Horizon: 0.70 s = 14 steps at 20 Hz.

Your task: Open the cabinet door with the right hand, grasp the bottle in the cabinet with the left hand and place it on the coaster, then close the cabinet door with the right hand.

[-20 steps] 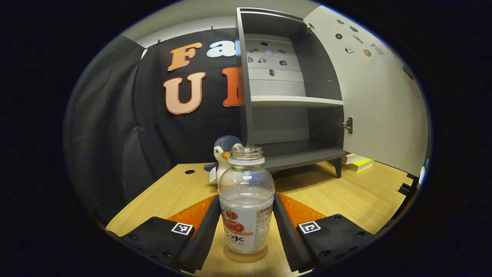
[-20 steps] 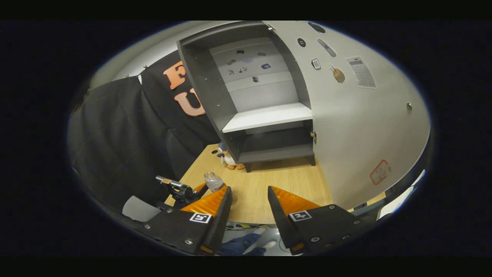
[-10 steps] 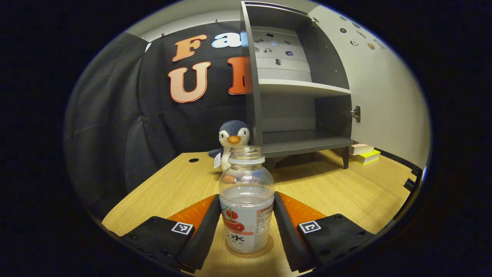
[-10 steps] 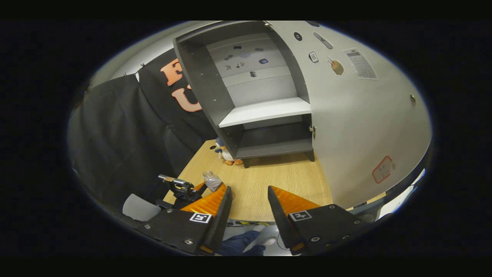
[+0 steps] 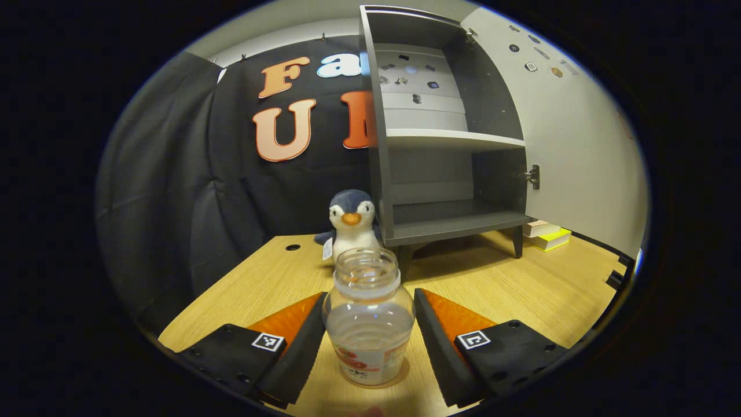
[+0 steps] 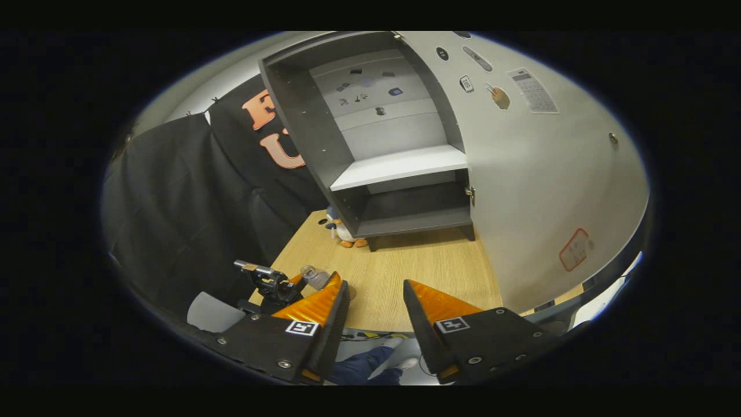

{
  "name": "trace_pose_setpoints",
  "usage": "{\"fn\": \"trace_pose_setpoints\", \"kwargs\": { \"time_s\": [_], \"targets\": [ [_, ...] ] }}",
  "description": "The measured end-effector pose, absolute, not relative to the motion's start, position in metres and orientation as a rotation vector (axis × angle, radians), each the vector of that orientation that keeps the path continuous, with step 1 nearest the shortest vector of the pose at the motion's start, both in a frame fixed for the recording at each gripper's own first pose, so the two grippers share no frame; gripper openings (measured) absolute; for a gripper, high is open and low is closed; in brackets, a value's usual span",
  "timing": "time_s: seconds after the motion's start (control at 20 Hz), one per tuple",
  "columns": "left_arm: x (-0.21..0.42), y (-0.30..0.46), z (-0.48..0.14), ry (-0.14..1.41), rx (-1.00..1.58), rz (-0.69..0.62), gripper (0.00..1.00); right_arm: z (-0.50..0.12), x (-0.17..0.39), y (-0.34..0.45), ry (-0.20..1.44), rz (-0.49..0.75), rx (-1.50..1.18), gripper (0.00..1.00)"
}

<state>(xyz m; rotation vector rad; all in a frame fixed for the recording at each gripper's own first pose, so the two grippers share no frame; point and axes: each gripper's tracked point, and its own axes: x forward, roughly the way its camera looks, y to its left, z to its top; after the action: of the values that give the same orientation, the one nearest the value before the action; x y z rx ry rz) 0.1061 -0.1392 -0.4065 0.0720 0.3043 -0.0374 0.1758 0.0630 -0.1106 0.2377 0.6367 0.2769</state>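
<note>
Standing on its coaster (image 5: pixel 399 370) on the wooden surface (image 5: pixel 538 289), the bottle (image 5: pixel 369 324) now sits lower between the fingers of the left hand-held gripper (image 5: pixel 369 333) than it did a second ago, its open mouth seen more from above. That suggests the gripper has lifted and tipped slightly after setting the bottle down. A thin gap shows on either side of the glass, so the fingers look parted just wider than the bottle rather than pressing on it, though the margin is slim.

Behind it, the cabinet (image 5: pixel 440 139) stands with both shelves bare and its door (image 5: pixel 573 145) swung fully open to the right; a plush penguin (image 5: pixel 350 223) sits at the cabinet's left foot.

In the right gripper view, the right hand-held gripper (image 6: pixel 375 307) hangs back near the surface's front edge, fingers apart and holding nothing, well short of the door (image 6: pixel 550 174).

Placement looks finished; what remains, by this reading, is withdrawing the left gripper cleanly and closing the door.
</note>
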Motion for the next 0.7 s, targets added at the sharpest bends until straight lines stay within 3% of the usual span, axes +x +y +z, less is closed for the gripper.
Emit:
{"fn": "trace_pose_setpoints", "kwargs": {
  "time_s": [0.7],
  "targets": [
    [0.098,-0.142,-0.351,0.248,0.093,-0.035,0.96,-0.103,0.175,0.064,0.598,0.271,0.256,0.59]
  ]
}}
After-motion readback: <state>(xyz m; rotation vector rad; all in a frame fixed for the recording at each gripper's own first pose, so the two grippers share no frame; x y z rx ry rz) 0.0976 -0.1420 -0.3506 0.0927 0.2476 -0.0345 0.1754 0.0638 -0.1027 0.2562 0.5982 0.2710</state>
